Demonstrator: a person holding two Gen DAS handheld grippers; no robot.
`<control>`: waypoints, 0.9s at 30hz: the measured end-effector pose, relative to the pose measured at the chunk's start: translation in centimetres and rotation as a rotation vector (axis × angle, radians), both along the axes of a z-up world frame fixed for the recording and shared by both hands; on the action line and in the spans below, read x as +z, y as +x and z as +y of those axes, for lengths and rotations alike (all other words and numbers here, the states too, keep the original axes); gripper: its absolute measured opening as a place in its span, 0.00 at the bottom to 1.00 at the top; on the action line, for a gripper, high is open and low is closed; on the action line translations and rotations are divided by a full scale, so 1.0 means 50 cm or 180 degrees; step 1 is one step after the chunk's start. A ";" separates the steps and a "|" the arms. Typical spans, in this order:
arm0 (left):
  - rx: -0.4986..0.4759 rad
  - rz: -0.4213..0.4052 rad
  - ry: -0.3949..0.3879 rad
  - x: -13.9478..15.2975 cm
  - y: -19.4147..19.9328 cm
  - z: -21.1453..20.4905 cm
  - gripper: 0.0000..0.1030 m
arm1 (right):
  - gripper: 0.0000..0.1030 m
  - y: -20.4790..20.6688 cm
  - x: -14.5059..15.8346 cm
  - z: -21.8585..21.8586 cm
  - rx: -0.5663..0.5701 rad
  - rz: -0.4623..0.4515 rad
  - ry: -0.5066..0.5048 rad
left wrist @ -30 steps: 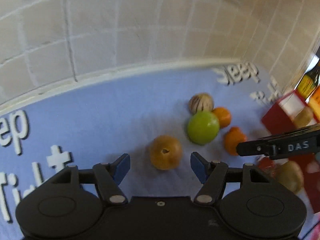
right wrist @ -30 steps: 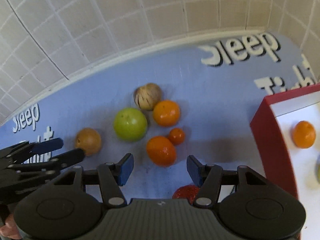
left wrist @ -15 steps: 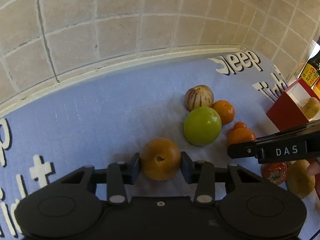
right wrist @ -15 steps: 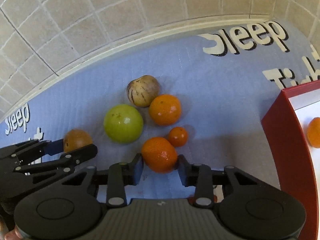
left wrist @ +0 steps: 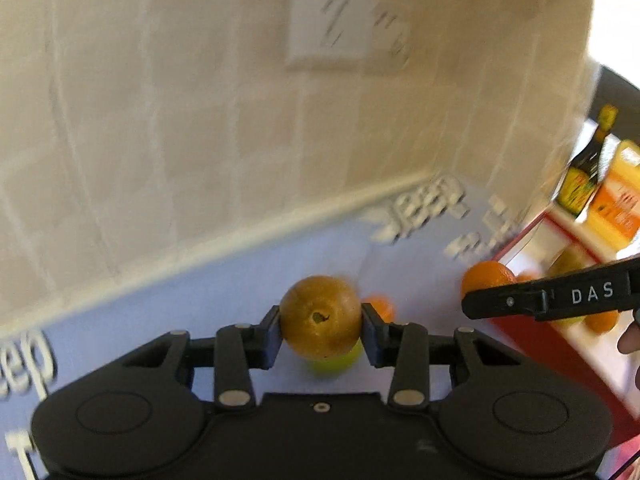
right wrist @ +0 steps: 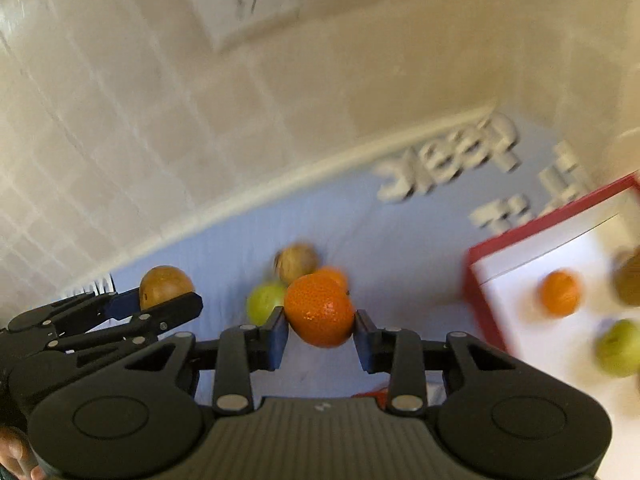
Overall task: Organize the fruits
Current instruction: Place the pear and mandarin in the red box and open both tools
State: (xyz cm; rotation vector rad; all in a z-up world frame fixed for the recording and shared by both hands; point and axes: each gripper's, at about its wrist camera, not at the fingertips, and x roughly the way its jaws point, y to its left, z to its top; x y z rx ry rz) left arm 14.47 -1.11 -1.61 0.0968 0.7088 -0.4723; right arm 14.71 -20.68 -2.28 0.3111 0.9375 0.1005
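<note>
My left gripper [left wrist: 321, 330] is shut on a brown round fruit [left wrist: 320, 317] and holds it above the blue mat; it also shows in the right wrist view [right wrist: 165, 286]. My right gripper [right wrist: 320, 334] is shut on an orange [right wrist: 319, 310], lifted off the mat; it also shows in the left wrist view [left wrist: 486, 278]. On the mat behind lie a green apple [right wrist: 265, 302], a striped beige fruit [right wrist: 296, 262] and another orange [right wrist: 334, 274]. The red-walled box [right wrist: 548, 220] at the right holds an orange [right wrist: 560, 294], a green fruit [right wrist: 618, 346] and a brownish fruit [right wrist: 630, 280].
A tiled wall [left wrist: 200, 100] rises just behind the mat [right wrist: 420, 248], which carries white lettering. A dark bottle [left wrist: 586, 172] and an orange carton [left wrist: 616, 204] stand beyond the box. A red fruit [right wrist: 372, 394] peeks out under my right gripper.
Both grippers have lifted their fruit off the mat and tilted upward, moving toward the right; the views are blurred by motion. The box now shows larger in both views.
</note>
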 end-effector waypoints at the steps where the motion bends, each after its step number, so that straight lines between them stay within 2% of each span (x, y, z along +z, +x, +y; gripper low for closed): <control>1: -0.0065 -0.0078 -0.0035 0.025 -0.002 -0.018 0.47 | 0.36 -0.013 0.024 -0.022 -0.0064 -0.0084 -0.0007; 7: -0.0608 -0.0358 -0.0175 0.123 -0.018 -0.155 0.47 | 0.36 -0.096 0.136 -0.184 -0.0689 -0.0488 -0.0024; 11: -0.1020 -0.0344 -0.0196 0.131 -0.033 -0.268 0.47 | 0.36 -0.151 0.149 -0.291 -0.1123 -0.0523 -0.0080; 15: -0.1352 -0.0123 -0.0098 0.079 -0.051 -0.374 0.47 | 0.36 -0.182 0.104 -0.371 -0.1438 -0.0271 -0.0169; 19: -0.1546 0.0309 0.0047 -0.004 -0.056 -0.450 0.47 | 0.36 -0.200 0.021 -0.421 -0.1561 0.0133 -0.0023; 23: -0.1651 0.0564 0.0241 -0.077 -0.054 -0.485 0.47 | 0.36 -0.212 -0.050 -0.441 -0.1594 0.0402 0.0167; 27: -0.1704 0.0711 0.0304 -0.108 -0.054 -0.501 0.47 | 0.36 -0.208 -0.088 -0.430 -0.1559 0.0532 0.0211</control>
